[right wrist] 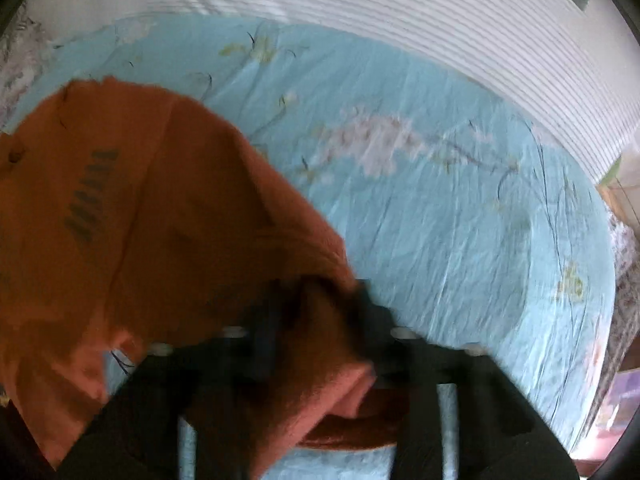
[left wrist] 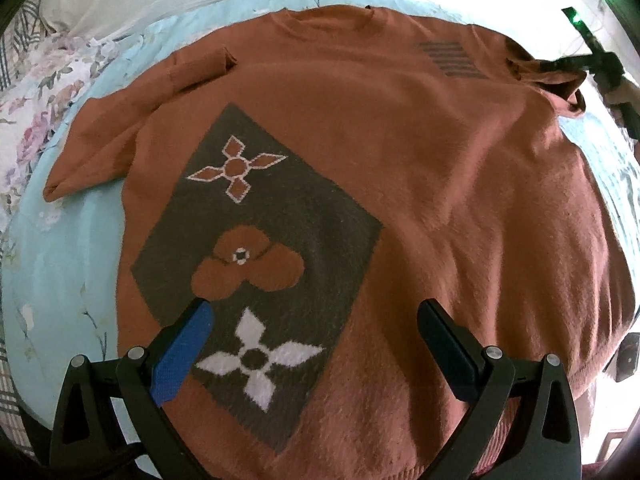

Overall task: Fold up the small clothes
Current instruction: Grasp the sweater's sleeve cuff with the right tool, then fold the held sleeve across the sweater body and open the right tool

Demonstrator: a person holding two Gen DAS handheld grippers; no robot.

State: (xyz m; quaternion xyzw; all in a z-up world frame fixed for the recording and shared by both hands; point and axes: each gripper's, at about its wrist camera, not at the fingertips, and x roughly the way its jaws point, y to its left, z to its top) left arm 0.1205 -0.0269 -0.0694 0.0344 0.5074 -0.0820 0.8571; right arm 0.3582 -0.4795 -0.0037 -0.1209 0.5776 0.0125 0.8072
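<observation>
Currently: rust-orange sweater (left wrist: 420, 184) lies spread on the light blue floral sheet (left wrist: 60, 280); right gripper (right wrist: 316, 320) is clenched on one sleeve (right wrist: 320, 360).

Left gripper (left wrist: 312, 312) hovers over the lower part of the sweater body, jaws spread wide and holding nothing; its blue-padded finger (left wrist: 180, 356) sits over the edge of the dark grey diamond panel (left wrist: 256, 272), which carries flower motifs. Left-side sleeve (left wrist: 120, 132) lies flat across the sheet, apart from both grippers. From the left wrist view the right gripper (left wrist: 576, 64) shows at the far upper right, with the bunched sleeve end raised off the sheet. Right wrist view is motion-blurred: orange fabric sits pinched between the two dark fingers, draping below them, with the grey striped mark (right wrist: 92, 196) on the sweater visible to the left. White striped bedding (right wrist: 400, 20) borders the sheet at the top.
</observation>
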